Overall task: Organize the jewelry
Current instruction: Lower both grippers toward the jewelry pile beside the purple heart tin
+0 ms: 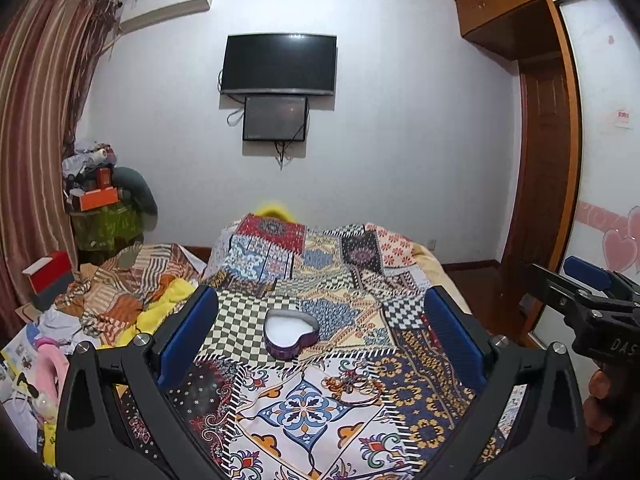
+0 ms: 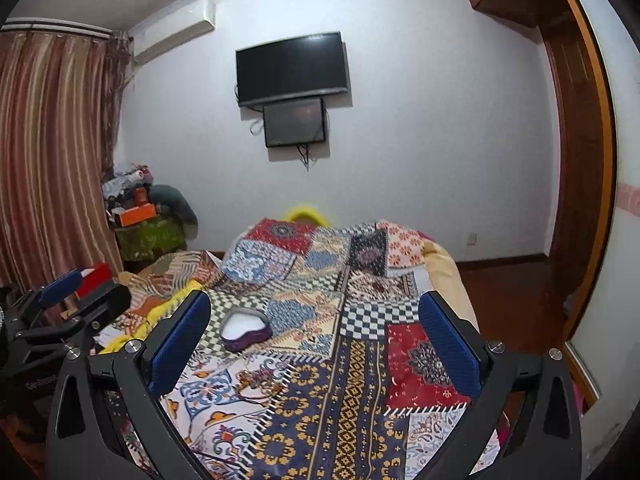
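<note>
Both grippers, left and right, wide above heart-shaped box, jewelry nearer.

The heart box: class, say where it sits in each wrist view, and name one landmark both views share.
Left wrist: heart box lies centre frame on the quilt, between the open left gripper fingers.
Right wrist: heart box lies left of centre, just inside the open right gripper's left finger.
Shared landmark: the wall TV.
</note>
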Demonstrator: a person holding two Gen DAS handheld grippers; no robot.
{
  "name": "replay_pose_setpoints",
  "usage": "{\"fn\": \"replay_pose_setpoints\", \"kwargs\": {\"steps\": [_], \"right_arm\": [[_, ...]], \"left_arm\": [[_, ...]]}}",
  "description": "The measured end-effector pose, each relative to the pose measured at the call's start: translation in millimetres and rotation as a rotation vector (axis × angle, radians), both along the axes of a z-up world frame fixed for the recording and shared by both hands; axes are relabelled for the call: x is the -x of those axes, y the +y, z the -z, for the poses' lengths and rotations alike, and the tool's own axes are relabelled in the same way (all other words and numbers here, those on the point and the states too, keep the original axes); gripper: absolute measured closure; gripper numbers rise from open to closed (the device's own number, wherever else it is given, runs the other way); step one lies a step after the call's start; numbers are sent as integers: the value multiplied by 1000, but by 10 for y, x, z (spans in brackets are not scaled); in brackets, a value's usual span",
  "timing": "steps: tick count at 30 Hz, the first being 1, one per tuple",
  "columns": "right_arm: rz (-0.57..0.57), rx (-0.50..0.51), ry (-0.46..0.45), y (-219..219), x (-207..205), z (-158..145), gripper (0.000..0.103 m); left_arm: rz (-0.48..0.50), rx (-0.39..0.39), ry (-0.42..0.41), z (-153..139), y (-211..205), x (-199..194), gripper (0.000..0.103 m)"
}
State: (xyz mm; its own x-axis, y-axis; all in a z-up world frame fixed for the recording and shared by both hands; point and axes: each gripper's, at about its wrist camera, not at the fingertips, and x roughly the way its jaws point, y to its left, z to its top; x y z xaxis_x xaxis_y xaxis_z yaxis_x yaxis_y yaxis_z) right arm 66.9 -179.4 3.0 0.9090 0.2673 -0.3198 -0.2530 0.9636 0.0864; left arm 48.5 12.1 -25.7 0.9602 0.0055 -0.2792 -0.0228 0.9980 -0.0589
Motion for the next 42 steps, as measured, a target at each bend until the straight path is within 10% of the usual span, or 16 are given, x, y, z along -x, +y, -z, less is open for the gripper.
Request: {"fn": "replay_pose_setpoints", "kwargs": {"steps": [22, 42], "right_arm": [[-19, 142, 332, 1, -930, 965, 11], [-266, 153, 497, 322, -1380, 1377, 57]], "left_arm": [[3, 26, 456, 1212, 295, -1113, 24], [226, 62, 521, 1452, -10, -1608, 63]]}}
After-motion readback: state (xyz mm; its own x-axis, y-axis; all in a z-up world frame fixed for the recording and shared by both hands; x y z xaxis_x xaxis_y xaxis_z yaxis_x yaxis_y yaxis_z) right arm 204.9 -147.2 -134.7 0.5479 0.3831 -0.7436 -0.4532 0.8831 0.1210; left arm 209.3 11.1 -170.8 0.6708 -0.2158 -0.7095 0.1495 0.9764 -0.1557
